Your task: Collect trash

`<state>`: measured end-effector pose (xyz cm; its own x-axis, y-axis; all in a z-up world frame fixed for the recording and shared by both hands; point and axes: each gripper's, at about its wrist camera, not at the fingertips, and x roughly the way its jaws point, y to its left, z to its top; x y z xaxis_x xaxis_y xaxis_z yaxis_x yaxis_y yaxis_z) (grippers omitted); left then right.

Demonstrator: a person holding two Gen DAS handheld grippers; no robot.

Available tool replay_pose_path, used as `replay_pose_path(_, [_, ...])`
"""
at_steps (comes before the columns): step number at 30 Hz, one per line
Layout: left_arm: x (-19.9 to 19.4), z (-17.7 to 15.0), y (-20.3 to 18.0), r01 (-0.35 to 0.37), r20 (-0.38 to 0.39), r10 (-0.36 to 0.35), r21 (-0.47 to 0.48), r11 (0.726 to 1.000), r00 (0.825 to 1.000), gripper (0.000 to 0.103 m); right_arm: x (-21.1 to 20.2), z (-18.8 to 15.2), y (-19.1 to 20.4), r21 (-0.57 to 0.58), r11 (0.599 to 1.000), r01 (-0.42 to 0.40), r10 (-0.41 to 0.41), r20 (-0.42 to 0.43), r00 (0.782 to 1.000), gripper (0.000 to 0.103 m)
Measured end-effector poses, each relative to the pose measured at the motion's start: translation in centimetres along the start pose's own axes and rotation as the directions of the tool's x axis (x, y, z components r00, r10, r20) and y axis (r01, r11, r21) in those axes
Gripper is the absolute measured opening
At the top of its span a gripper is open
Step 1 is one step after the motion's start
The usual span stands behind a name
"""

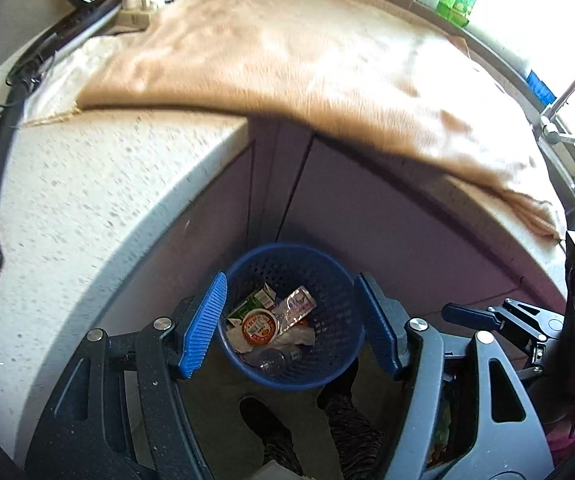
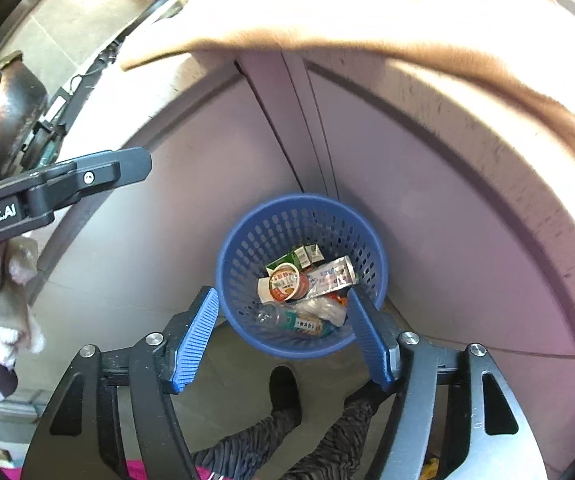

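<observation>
Both sets of jaws stand spread with nothing between the pads: the left gripper and the right gripper each hang above a blue mesh wastebasket on the floor. No earlier view is supplied, so only the present spread is recorded. Collected trash lies inside the basket: a round orange-lidded cup, a green carton, a silver foil wrapper, a clear plastic bottle and crumpled white paper. The basket stands against the cabinet doors, under a pale speckled counter partly covered by a tan cloth. The person's dark shoes and patterned trouser legs show just behind the basket. In the right wrist view the left gripper's black frame enters at the left edge.
</observation>
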<state>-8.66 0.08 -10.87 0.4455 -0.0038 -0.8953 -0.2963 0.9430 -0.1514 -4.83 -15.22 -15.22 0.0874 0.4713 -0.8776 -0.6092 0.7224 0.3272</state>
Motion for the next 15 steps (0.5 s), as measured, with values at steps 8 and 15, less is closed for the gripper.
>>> replay_pose_path(8, [-3.2, 2.0, -0.4, -0.001, 0.064, 0.002, -0.014, 1.000, 0.998, 0.076, -4.4, 1.3, 0.2, -0.036, 0.999, 0.000, 0.001, 0.049, 0.999, 0.067])
replay_pose_path(15, [-6.6, 4.1, -2.4, -0.002, 0.112, 0.003, -0.013, 1.000, 0.994, 0.076, -9.1, 3.2, -0.4, -0.041, 0.999, -0.012, 0.016, 0.116, 0.993, 0.072])
